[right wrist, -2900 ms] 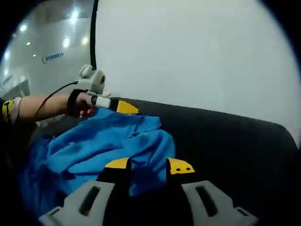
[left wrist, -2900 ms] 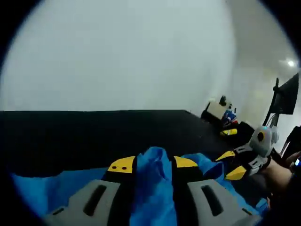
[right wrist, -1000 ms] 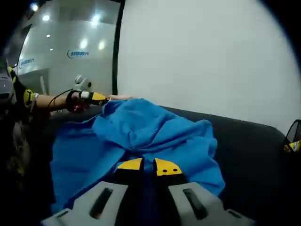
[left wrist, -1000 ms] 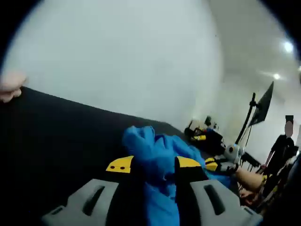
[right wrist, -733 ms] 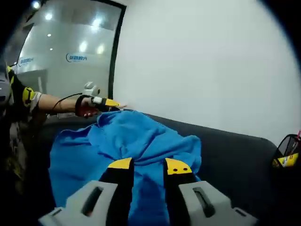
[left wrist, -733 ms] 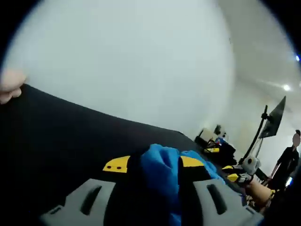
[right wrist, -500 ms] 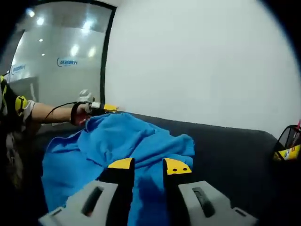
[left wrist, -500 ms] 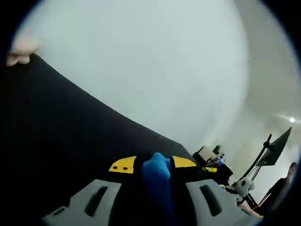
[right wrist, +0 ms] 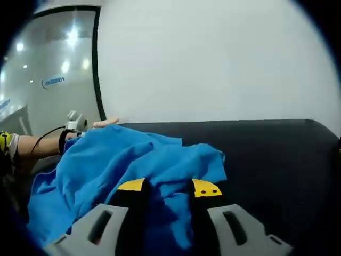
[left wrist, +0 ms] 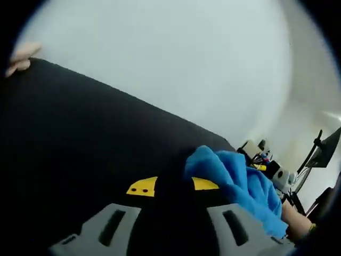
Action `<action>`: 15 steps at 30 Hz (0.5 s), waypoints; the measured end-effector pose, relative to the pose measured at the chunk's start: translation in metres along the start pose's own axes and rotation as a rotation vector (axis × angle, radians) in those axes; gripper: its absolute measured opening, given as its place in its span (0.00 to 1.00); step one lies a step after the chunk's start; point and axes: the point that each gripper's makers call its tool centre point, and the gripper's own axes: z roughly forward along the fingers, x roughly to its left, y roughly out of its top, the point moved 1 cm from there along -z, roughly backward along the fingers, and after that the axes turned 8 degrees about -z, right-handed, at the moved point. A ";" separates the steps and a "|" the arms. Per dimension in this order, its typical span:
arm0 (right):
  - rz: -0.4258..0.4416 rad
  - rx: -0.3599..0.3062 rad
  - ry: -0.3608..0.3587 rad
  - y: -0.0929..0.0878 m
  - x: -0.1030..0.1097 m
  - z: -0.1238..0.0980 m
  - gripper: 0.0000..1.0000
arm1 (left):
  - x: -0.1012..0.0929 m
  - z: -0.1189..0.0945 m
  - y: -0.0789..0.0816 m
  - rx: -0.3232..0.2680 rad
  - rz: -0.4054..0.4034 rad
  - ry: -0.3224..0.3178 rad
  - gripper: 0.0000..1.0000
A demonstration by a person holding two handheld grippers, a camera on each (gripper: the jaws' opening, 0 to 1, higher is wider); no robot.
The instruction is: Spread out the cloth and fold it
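Blue cloth (right wrist: 128, 160) bunched on black table (right wrist: 277, 154)

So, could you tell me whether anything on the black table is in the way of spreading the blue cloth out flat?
Nothing visible is: the black table looks bare around the blue cloth, which is bunched over the right gripper.

In the right gripper view the bunched blue cloth (right wrist: 133, 165) blocked everything from 9 to 12 o'clock, while bare black table (right wrist: 277, 154) lay open toward 2 and 3 o'clock.
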 end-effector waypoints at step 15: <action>-0.103 -0.124 -0.002 0.069 0.006 -0.049 0.04 | -0.032 -0.029 0.052 -0.108 0.048 -0.077 0.00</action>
